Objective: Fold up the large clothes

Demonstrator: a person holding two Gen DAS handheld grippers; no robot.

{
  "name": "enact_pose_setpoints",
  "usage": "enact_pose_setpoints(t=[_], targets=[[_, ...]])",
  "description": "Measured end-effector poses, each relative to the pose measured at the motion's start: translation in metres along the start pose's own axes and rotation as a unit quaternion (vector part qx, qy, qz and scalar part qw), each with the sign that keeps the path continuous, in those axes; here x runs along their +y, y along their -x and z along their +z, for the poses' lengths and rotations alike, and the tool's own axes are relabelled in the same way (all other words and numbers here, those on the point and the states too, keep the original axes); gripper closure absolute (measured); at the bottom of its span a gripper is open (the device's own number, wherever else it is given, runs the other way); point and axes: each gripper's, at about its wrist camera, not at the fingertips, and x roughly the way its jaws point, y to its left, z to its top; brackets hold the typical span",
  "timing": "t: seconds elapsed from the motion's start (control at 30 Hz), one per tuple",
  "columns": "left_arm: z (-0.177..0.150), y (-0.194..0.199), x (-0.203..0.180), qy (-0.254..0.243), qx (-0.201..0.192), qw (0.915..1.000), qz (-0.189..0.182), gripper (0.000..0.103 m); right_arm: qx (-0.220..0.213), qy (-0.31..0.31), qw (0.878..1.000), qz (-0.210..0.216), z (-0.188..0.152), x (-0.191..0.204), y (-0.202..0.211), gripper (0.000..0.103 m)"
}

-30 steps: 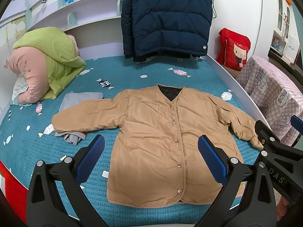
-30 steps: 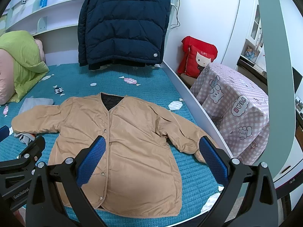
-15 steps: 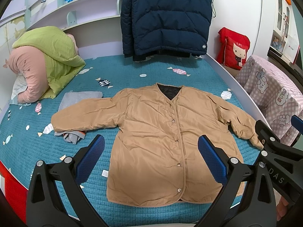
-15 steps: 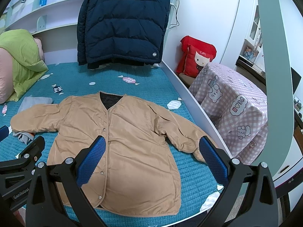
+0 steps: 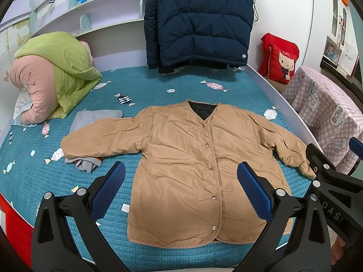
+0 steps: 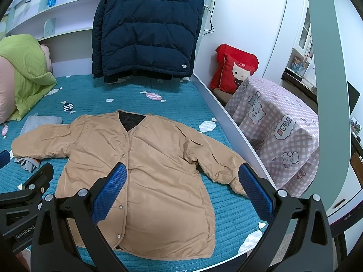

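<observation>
Lying flat, snapped shut, on teal quilted bed [image 5: 158,86]: tan padded collarless jacket [image 5: 195,163], sleeves spread. No fold made yet; all folding left. Left gripper [image 5: 180,189], right gripper [image 6: 182,187] both gaping, empty, above hem.

Your way down to the tan jacket [image 5: 192,158] is open. Its left sleeve lies over a grey garment [image 5: 90,122]; a rolled green quilt [image 5: 61,72] blocks the far left, a hanging navy puffer jacket [image 5: 199,20] the far end.
</observation>
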Motion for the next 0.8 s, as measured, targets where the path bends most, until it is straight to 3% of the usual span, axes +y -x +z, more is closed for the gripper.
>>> enact_pose_setpoints(t=[0.8], targets=[[-0.016, -0.003, 0.009, 0.007, 0.006, 1.0, 0.004, 0.005, 0.009, 0.007, 1.0, 0.012, 0.001, 0.007, -0.008, 0.007]])
